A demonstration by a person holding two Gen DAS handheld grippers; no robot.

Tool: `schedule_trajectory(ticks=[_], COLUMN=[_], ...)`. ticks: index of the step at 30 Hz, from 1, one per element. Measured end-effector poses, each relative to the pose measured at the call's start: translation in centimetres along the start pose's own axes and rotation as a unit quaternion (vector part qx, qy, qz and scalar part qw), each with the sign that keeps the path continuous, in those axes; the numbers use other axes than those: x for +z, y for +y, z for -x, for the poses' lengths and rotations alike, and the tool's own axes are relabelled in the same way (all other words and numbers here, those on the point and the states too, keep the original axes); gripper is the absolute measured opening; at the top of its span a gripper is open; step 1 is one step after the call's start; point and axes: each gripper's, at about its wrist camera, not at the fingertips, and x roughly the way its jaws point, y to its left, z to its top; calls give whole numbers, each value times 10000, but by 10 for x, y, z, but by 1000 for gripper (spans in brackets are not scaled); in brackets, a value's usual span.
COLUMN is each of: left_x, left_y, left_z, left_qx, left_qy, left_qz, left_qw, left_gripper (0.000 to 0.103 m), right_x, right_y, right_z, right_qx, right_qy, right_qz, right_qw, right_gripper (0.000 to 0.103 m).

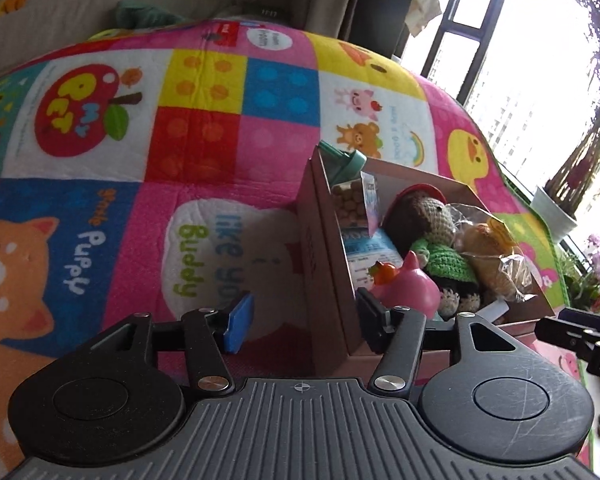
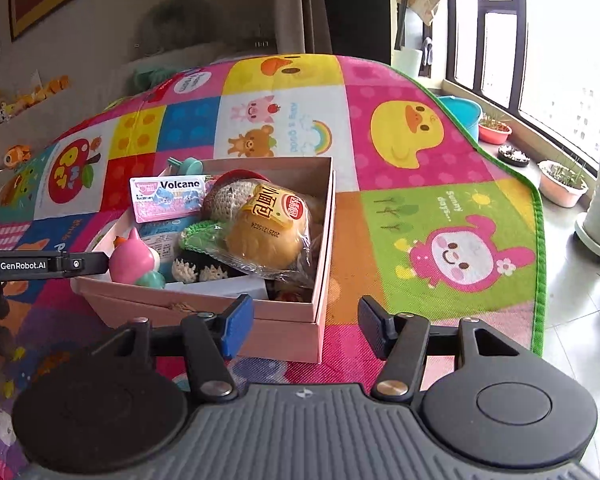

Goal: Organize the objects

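My left gripper [image 1: 300,322] stands part open, nothing pinched: its jaws straddle the near left wall of the pink box [image 1: 328,264], one pad outside over the mat, the other inside the box just beside the pink toy [image 1: 410,286], and I see no pad pressing on the wall. My right gripper [image 2: 306,326] is likewise half spread and empty, jaws bracketing the near right corner of the pink box [image 2: 296,322] from the front; whether the blue pad touches the card I cannot tell. Judgement: both tools sit at opposite near corners because the box is the thing to be handled as a whole, either steadied or shifted, not because another item is being fetched. The contents look already gathered: pink toy [image 2: 134,258] at the near left, a crocheted doll [image 1: 428,224] lying across the middle, a bagged bun [image 2: 272,232] resting on top of the doll, a snack packet marked Volcano [image 2: 168,200] propped against the far left wall, a teal clip [image 2: 188,168] poking over the far rim. The pile rises above the rim, so a lid would likely not seat flat. The box rests on the patchwork play mat [image 2: 420,184], which covers the floor beside a window sill holding plant pots [image 2: 562,184]. Nothing loose remains on the visible mat, so I judge sorting nearly finished.
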Motion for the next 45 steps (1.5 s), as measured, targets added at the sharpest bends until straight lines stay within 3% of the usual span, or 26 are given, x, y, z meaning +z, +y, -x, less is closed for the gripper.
schedule_trajectory(ticks=[4,8,14,17,19,21,23,29,34,37,43,45], left_x=[-17,-34,-45,-47,-49,-50,-52,-53,-52,-52,-49,-43], left_y=[18,46,66,69,71,73,75,77,78,76,73,74], left_z=[29,53,56,57,57,57,57,52,53,52,57,65], left_qx=[309,242,50,-59,-133,-222,-300,-350,-349,-282,-196,-170], left_qy=[-186,-234,-301,-316,-313,-301,-316,-320,-292,-284,-282,-413], left_qz=[-167,328,828,899,906,938,951,1084,1065,1072,1155,1146], left_qw=[9992,9989,9961,9954,9953,9949,9945,9930,9933,9934,9927,9924], left_gripper=[62,64,79,79,79,79,79,83,83,83,77,72], right_x=[7,33,92,108,109,103,92,66,82,91,74,66], right_y=[16,47,135,175,195,207,208,206,183,167,140,136], right_z=[13,22,-24,-61,-87,-109,-119,-106,-70,-46,-73,-71], right_qx=[201,664,1379,1338,1168,887,844,661,1145,973,508,554], right_qy=[-216,-337,138,371,565,864,1107,1013,670,341,967,772], right_qz=[216,362,460,453,659,888,1015,1714,1054,1040,783,812], right_qw=[9993,9966,9893,9893,9894,9883,9851,9778,9855,9892,9909,9922], right_gripper=[57,57,57,54,42,38,38,39,42,42,36,36])
